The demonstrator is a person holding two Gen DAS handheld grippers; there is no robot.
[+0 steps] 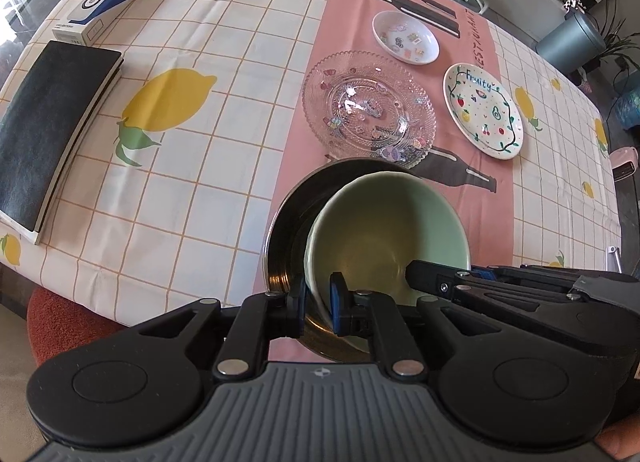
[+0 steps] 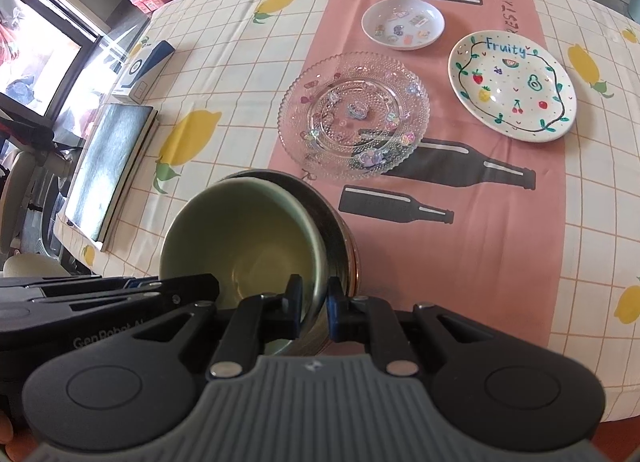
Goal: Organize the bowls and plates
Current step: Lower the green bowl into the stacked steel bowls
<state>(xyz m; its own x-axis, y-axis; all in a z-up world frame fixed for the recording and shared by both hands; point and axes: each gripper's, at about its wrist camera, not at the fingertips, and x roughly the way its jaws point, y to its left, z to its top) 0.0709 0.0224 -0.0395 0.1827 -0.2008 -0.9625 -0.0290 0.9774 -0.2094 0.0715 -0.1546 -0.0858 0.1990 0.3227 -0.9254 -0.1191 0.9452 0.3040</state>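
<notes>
Green glaze fills the space just ahead of both tools: the green bowl (image 1: 384, 230) sits tilted inside a dark bowl (image 1: 288, 230), leaning on the side nearer the right tool. Starting at the left, the left tool (image 1: 318, 298) is clamped on the green bowl's near-left rim, one finger outside the wall and the blue-padded finger (image 1: 338, 304) inside. Across the bowl's mouth, the right tool (image 2: 314, 302) pinches the opposite near rim, its inner finger in the green bowl; whether its outer finger also catches the dark bowl's wall cannot be told. Both tools point steeply down, so the bowl hangs between them, rim uppermost, neither hand nearer than the other.

Judging by the task, the green bowl is being nested, and the coming move turns on levelling it so it drops flat into the dark bowl.

Beyond the tools on the worktop (image 2: 480, 262) lie the glass plate (image 2: 354, 114) straight ahead, the small white dish (image 2: 402, 22) further off, and the "Fruity" plate (image 2: 514, 86) to the right.
</notes>
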